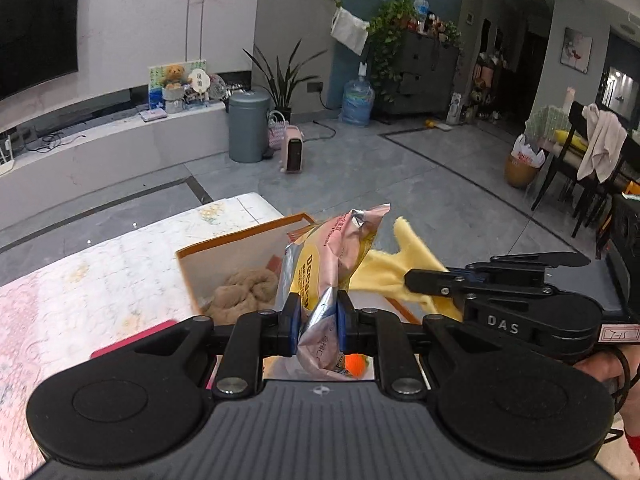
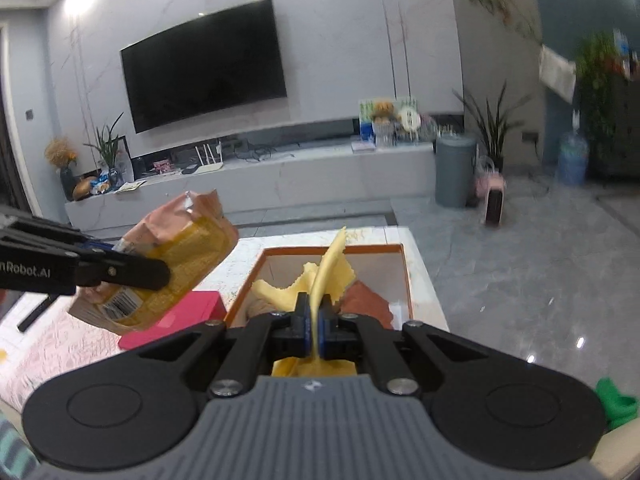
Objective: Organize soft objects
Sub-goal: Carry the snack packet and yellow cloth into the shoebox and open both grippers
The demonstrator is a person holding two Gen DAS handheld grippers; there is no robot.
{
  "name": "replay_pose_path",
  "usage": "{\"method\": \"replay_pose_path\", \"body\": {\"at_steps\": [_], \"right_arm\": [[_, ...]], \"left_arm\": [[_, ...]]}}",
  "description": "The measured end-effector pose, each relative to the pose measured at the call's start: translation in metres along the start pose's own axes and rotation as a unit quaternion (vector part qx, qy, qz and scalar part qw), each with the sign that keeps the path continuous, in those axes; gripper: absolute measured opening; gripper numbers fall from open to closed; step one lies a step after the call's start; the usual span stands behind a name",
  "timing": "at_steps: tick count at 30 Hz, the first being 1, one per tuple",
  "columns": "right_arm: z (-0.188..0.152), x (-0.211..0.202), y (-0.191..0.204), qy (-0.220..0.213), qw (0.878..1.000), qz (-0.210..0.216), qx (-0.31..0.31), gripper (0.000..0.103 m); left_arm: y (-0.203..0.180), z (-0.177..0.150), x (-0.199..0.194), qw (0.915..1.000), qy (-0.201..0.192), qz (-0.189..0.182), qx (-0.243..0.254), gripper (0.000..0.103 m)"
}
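Observation:
My left gripper (image 1: 318, 312) is shut on a pink and yellow tissue pack (image 1: 324, 252), held in the air over the near side of an orange-rimmed cardboard box (image 1: 232, 240). A beige towel (image 1: 246, 290) lies inside the box. My right gripper (image 2: 316, 320) is shut on a yellow cloth (image 2: 330, 260) that stands up between its pads above the same box (image 2: 404, 276). In the right wrist view the left gripper (image 2: 160, 276) holds the tissue pack (image 2: 188, 256) to the left of the box. In the left wrist view the right gripper (image 1: 416, 280) and yellow cloth (image 1: 404, 256) are at the right.
The box stands on a table with a pale patterned cover (image 1: 100, 272). A pink box (image 2: 188, 312) lies left of the cardboard box. A rust-coloured cloth (image 2: 368, 300) lies in the box. A green object (image 2: 616, 404) is at the lower right. Grey tiled floor (image 1: 400, 176) lies beyond the table.

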State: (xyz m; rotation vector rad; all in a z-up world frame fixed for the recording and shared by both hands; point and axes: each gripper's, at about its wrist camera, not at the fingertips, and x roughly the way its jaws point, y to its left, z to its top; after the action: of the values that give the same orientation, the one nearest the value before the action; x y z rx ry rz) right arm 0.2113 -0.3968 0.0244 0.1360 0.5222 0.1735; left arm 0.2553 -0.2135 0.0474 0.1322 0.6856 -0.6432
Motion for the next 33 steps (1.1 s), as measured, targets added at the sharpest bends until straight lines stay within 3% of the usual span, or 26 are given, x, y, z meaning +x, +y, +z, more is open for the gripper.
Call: {"method": "replay_pose_path", "body": {"at_steps": [8, 14, 18, 33], "right_arm": [[-0.004, 0.076, -0.026, 0.090, 0.996, 0.001, 0.010, 0.001], [-0.025, 0.119, -0.028, 0.143, 0.989, -0.012, -0.031, 0.001], [-0.032, 0.128, -0.034, 0.166, 0.985, -0.011, -0.042, 0.001], [-0.041, 0.136, -0.030, 0.191, 0.977, -0.017, -0.089, 0.005]], "left_arm": [[0.017, -0.009, 0.080, 0.9936, 0.092, -0.028, -0.060, 0.020], [0.024, -0.017, 0.111, 0.9878, 0.127, -0.042, -0.080, 0.019], [0.014, -0.015, 0.128, 0.9836, 0.142, -0.060, -0.093, 0.019], [0.002, -0.018, 0.164, 0.9803, 0.173, -0.042, -0.086, 0.025]]}}
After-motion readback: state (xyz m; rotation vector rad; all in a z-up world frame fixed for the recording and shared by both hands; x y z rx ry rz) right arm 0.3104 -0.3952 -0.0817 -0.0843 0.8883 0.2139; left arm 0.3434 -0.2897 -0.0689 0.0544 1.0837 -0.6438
